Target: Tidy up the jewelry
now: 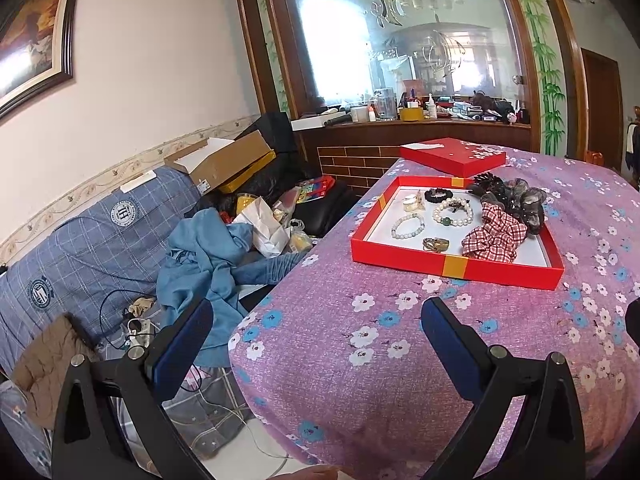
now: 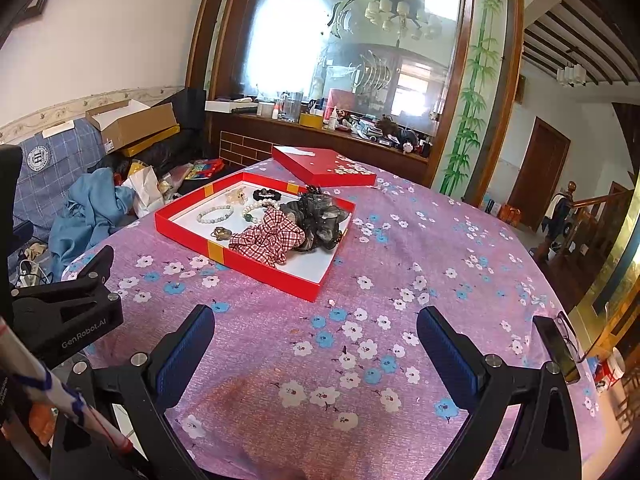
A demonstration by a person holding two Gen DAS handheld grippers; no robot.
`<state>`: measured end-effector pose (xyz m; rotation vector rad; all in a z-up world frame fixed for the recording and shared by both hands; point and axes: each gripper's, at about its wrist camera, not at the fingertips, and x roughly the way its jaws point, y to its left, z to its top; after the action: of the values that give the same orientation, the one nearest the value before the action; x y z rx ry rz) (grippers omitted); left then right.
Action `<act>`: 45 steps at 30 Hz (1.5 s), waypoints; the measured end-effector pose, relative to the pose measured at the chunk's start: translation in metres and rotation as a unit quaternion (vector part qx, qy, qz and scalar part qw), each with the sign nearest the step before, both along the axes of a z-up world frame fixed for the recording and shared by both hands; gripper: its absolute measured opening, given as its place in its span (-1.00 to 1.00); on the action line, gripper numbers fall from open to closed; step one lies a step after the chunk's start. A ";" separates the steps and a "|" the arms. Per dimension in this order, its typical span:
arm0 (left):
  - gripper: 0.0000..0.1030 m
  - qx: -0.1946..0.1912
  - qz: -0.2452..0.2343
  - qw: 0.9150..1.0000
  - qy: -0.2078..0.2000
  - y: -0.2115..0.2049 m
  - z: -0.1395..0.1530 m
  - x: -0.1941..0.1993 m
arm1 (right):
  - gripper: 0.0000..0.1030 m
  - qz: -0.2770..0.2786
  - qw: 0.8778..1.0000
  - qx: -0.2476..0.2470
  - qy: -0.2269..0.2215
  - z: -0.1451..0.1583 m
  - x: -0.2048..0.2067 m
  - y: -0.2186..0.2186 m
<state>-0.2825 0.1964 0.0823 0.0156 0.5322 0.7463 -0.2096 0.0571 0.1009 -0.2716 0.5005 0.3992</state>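
Observation:
An open red box (image 1: 454, 265) (image 2: 240, 257) lies on the floral purple tablecloth. Inside it are pearl bracelets (image 1: 453, 211) (image 2: 215, 213), a gold ring piece (image 1: 435, 244) (image 2: 221, 233), a black bead bracelet (image 1: 437, 194), a red checked scrunchie (image 1: 495, 237) (image 2: 269, 240) and a grey scrunchie (image 1: 520, 200) (image 2: 320, 216). Its red lid (image 1: 452, 157) (image 2: 324, 167) lies behind it. My left gripper (image 1: 318, 344) is open and empty at the table's near left edge. My right gripper (image 2: 316, 344) is open and empty over the cloth, short of the box.
A cluttered sofa with blue cloth (image 1: 216, 256), cardboard boxes (image 1: 224, 164) and cables sits left of the table. A phone and glasses (image 2: 560, 344) lie at the table's right edge. A shelf of bottles (image 1: 400, 112) stands behind.

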 end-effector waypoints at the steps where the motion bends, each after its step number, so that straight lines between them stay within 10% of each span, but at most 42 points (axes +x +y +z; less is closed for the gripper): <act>1: 1.00 -0.001 0.000 1.000 0.000 0.000 0.000 0.000 | 0.99 0.000 1.000 0.000 0.000 0.000 0.000 0.000; 45: 1.00 0.006 0.007 1.000 0.003 0.006 0.000 -0.010 | 0.99 0.003 1.000 -0.006 0.006 -0.007 0.000 -0.003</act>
<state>-0.2921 0.2026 0.0823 0.0249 0.5346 0.7639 -0.2094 0.0545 0.0938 -0.2832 0.5135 0.4028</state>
